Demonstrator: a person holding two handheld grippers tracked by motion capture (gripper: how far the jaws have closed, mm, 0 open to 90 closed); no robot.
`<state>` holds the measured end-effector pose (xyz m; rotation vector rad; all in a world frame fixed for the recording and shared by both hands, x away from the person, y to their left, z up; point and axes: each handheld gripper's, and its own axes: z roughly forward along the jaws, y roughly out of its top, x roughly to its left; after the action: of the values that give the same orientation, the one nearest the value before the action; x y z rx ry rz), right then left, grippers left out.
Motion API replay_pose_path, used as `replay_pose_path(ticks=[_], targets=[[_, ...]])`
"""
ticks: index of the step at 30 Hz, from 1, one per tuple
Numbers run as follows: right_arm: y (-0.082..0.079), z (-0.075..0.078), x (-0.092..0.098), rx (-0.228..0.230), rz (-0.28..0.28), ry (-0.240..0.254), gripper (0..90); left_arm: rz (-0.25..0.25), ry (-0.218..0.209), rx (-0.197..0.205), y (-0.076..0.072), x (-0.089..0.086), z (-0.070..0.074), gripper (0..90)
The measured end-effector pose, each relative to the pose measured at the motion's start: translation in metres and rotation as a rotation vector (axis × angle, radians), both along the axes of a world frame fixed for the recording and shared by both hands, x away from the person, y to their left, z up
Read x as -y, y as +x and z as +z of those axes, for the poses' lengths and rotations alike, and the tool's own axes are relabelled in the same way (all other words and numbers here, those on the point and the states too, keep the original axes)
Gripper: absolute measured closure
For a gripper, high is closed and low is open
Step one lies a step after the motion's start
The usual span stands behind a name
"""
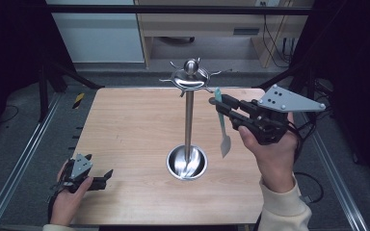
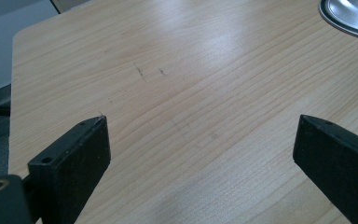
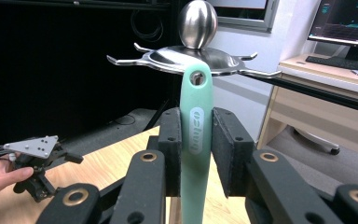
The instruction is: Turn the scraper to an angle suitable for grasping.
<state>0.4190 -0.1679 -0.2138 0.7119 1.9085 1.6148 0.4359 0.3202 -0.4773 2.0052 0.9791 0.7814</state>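
Right tongs (image 3: pixel 196 154): closed on the handle of a mint-green spatula (image 3: pixel 195 140), pads pressing it from both sides, the handle upright between them with its hanging hole at the top. In the high view the right tongs (image 1: pixel 221 107) hold the spatula (image 1: pixel 223 130) just right of the steel hanging stand (image 1: pixel 189 120), blade pointing down and clear of the surface (image 1: pixel 125 125). Left tongs (image 2: pixel 200 154): jaws wide apart, nothing between them, resting low at the near left corner of the surface, well apart from the work. Progress, as judged: the utensil is picked up and raised to the height of the stand's hook ring (image 3: pixel 191 58); the hole sits just in front of the ring but is not yet seen threaded on any prong, so hanging and release remain. Not determinable: which hook (image 3: pixel 261 73) is the target, as depth between hole and prongs cannot be read. The blade is cut off in the right gripper view; the stand's base dish (image 2: pixel 349 18) is clipped in the left gripper view.
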Motion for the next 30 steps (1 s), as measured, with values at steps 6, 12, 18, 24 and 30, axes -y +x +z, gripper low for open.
replay_pose_path(ticks=[6,12,18,24,30], targets=[[-0.0003,-0.0003,-0.0019,0.001,0.009,-0.008,74.1,-0.003,0.003,-0.004,0.0001,0.0003,-0.0003,3.8],[0.0004,-0.0011,-0.0035,-0.001,0.011,-0.013,74.1,-0.005,0.007,-0.006,0.0,0.0006,-0.0003,3.8],[0.0003,-0.0009,-0.0036,-0.001,0.01,-0.012,74.1,-0.007,0.007,-0.008,0.0001,0.0009,-0.0006,3.8],[0.0013,-0.002,-0.0049,-0.005,0.011,-0.014,74.1,-0.01,0.009,-0.01,0.0002,0.0013,-0.0009,3.8],[0.0029,-0.0029,-0.006,-0.007,0.01,-0.013,74.0,-0.009,0.008,-0.01,0.0002,0.0012,-0.0009,3.8]])
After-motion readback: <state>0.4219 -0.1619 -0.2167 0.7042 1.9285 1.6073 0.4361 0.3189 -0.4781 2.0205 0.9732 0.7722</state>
